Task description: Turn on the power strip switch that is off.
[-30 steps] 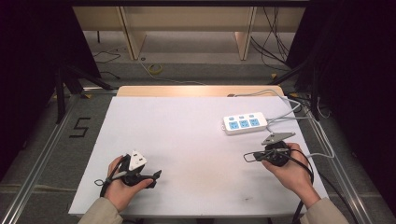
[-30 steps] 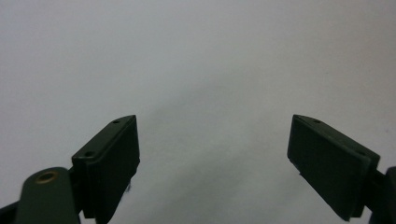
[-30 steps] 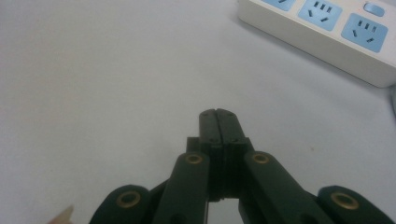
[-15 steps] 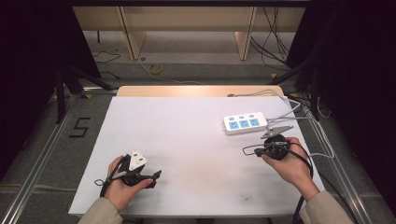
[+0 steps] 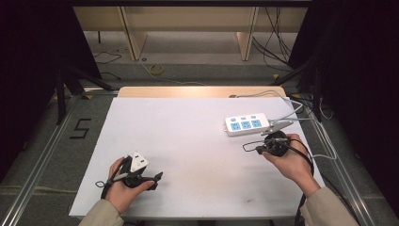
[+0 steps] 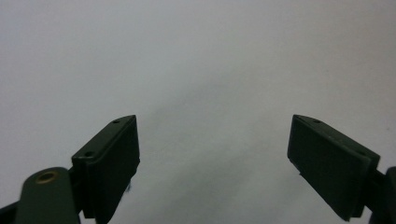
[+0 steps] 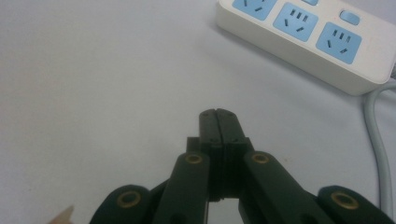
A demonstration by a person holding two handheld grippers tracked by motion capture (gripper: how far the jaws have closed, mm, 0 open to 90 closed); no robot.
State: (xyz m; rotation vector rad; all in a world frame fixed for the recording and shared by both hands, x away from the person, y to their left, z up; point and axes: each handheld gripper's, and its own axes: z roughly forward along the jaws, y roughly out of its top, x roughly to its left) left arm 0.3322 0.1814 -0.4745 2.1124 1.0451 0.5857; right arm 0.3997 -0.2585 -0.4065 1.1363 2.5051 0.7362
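A white power strip (image 5: pixel 247 124) with three blue sockets lies at the table's right, its grey cable running off to the right. In the right gripper view the power strip (image 7: pixel 308 32) sits ahead and to the right of the jaws. My right gripper (image 5: pixel 248 147) hovers just in front of the strip, pointing left. In its own view the right gripper (image 7: pixel 218 114) is shut with nothing between the jaws. My left gripper (image 5: pixel 155 179) rests near the front left edge, pointing right. The left gripper (image 6: pixel 215 119) stands open over bare table. A small white block (image 5: pixel 138 163) sits by the left hand.
A white sheet (image 5: pixel 188 136) covers the table, with a wooden strip along its far edge. The strip's cable (image 7: pixel 380 135) trails along the right side. Metal rails run beside the table, and a floor marking "5" (image 5: pixel 81 128) lies to the left.
My right gripper has moved a little forward, closer to the power strip. The left hand and its gripper have stayed put.
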